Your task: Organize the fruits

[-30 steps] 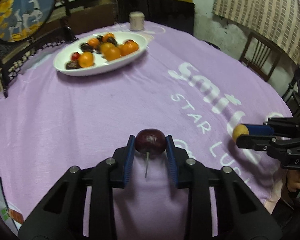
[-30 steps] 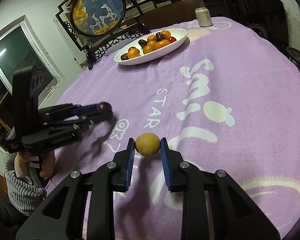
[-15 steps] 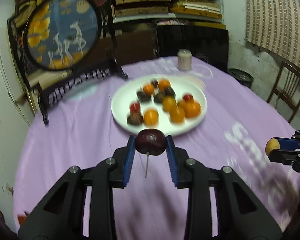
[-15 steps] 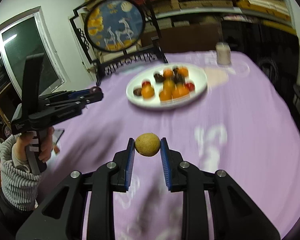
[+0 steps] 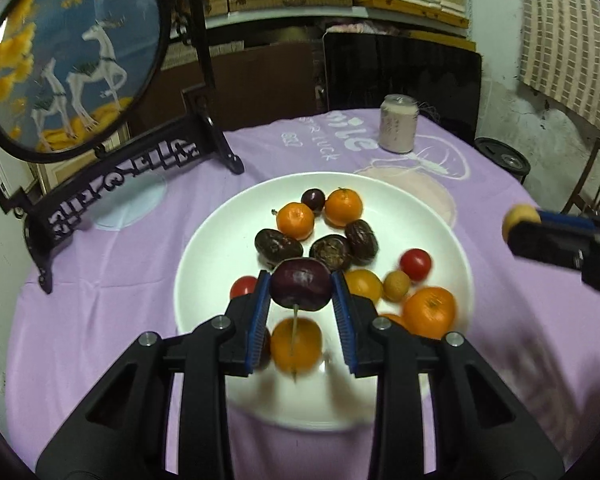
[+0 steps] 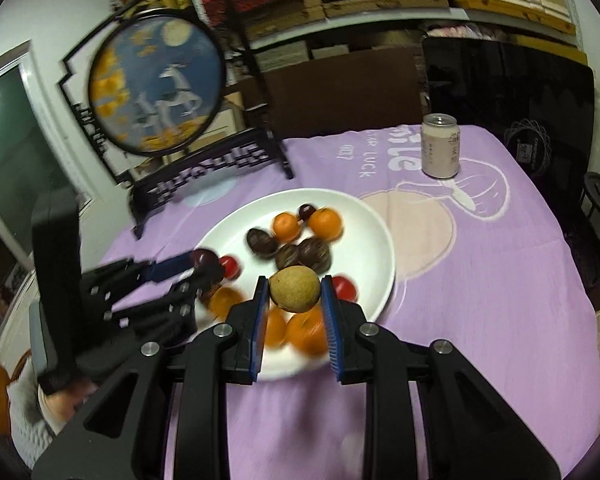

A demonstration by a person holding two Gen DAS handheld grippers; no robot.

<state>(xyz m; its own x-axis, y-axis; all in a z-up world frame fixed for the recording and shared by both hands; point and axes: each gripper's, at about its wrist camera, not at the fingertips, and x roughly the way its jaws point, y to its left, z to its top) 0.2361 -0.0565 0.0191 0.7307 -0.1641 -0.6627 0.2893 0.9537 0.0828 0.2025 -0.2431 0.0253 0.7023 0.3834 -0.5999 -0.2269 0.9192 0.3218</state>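
Note:
My left gripper is shut on a dark red cherry with its stem hanging down, held above the near part of the white plate. The plate holds several oranges, dark passion fruits and cherry tomatoes. My right gripper is shut on a small tan longan, held over the plate's near edge. In the left wrist view the right gripper shows at the right with the longan. In the right wrist view the left gripper shows at the left over the plate.
A pale drink can stands behind the plate on the purple tablecloth. A round deer picture on a black carved stand stands at the back left. A dark chair back and shelves lie beyond the table.
Both grippers have moved forward across the table with their fruits and now hover over the plate, which has grown larger in both views.

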